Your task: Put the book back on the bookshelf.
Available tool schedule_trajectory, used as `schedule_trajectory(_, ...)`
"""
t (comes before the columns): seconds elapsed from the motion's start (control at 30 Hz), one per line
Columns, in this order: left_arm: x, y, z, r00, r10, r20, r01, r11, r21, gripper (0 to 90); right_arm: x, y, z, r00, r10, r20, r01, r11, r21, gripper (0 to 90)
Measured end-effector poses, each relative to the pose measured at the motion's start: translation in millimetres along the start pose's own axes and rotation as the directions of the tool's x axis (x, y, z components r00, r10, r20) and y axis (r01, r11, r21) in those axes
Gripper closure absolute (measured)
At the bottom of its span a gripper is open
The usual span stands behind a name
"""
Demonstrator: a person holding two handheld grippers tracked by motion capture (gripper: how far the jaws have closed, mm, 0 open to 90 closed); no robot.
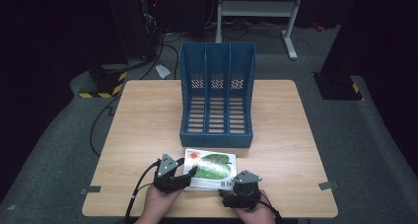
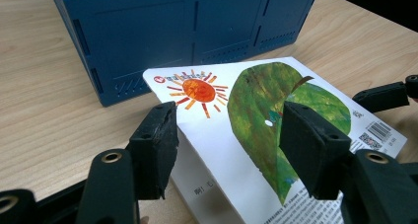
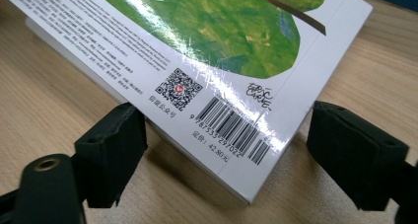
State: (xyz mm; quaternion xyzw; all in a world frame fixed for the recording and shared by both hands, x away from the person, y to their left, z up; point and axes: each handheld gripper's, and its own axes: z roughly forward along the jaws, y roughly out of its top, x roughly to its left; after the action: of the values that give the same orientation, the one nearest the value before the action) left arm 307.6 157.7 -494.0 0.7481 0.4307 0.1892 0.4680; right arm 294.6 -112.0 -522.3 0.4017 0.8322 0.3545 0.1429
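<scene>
Book lies near the front edge of the table, back cover up, just in front of the blue file rack, apart from it.

Left gripper is at the book's left side, jaws wide, straddling the edge w/o clamping. In the left gripper view that side of the book looks tipped up off the wood, prob levered by a jaw under it, can't confirm contact.

Right gripper sits at the near right corner by the barcode, jaws wide on both sides of the corner, nothing held.

Read: 2-point setup, 1 side lifts so the other gets a jaw underneath. Rack has 3 slots, open side facing the person, so the book likely goes in upright.
</scene>
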Motion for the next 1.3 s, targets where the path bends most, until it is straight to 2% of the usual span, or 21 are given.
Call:
schedule_trajectory(0.17, 7.1, -1.1, 2.3, 0.9997, -0.02, -0.011, 0.02, 0.9997, 0.017, 36.1, 0.3, -1.3, -2.5, 1.0, 0.004, 0.001, -0.004, 1.0, -0.018, 18.1)
schedule_trajectory(0.23, 11.5, -2.1, 5.0, 0.998, -0.062, 0.014, 0.062, 0.9974, 0.039, 35.0, 0.3, -1.3, -2.5, 1.0, 0.003, 0.002, -0.003, 1.0, -0.018, 18.3)
schedule_trajectory(0.3, 14.0, -3.3, 9.5, 0.9927, -0.108, 0.054, 0.104, 0.9923, 0.067, 34.3, 0.4, -1.5, -2.5, 1.0, 0.002, 0.004, -0.002, 1.0, -0.017, 18.3)
schedule_trajectory(0.47, 15.3, -3.4, 18.3, 0.9741, -0.171, 0.148, 0.157, 0.9826, 0.098, 40.6, 0.1, -1.6, -1.7, 0.9999, -0.008, 0.008, 0.008, 1.0, -0.012, 18.2)
schedule_trajectory(0.57, 14.9, -2.4, 20.7, 0.9761, -0.142, 0.164, 0.125, 0.986, 0.11, 41.8, 0.0, -1.6, -1.7, 1.0, -0.004, 0.006, 0.004, 1.0, -0.008, 18.2)
schedule_trajectory(0.7, 19.1, -2.3, 19.6, 0.9737, -0.115, 0.197, 0.094, 0.989, 0.114, 44.4, -1.8, -3.2, -4.1, 0.9999, -0.008, -0.009, 0.008, 1.0, -0.003, 21.5)
schedule_trajectory(0.83, 19.4, -3.2, 19.3, 0.9752, -0.094, 0.2, 0.073, 0.991, 0.112, 46.5, -3.4, -5.9, -9.4, 0.9995, -0.02, -0.026, 0.02, 1.0, -0.008, 25.3)
schedule_trajectory(0.97, 19.9, -4.8, 19.4, 0.9792, -0.058, 0.195, 0.035, 0.9925, 0.117, 48.7, -5.9, -4.7, -16.7, 0.9993, -0.002, -0.038, 0.001, 0.999, -0.043, 26.4)
schedule_trajectory(1.2, 19.0, -6.4, 15.2, 0.9794, 0.014, 0.201, -0.033, 0.9955, 0.089, 55.5, -14.5, 4.0, -20.6, 0.9996, 0.023, -0.015, -0.024, 0.996, -0.087, 28.9)
schedule_trajectory(1.3, 18.9, -6.8, 13.8, 0.9781, 0.029, 0.206, -0.046, 0.996, 0.077, 57.0, -20.7, 12.9, -23.1, 0.9994, 0.036, -0.005, -0.036, 0.993, -0.113, 28.7)
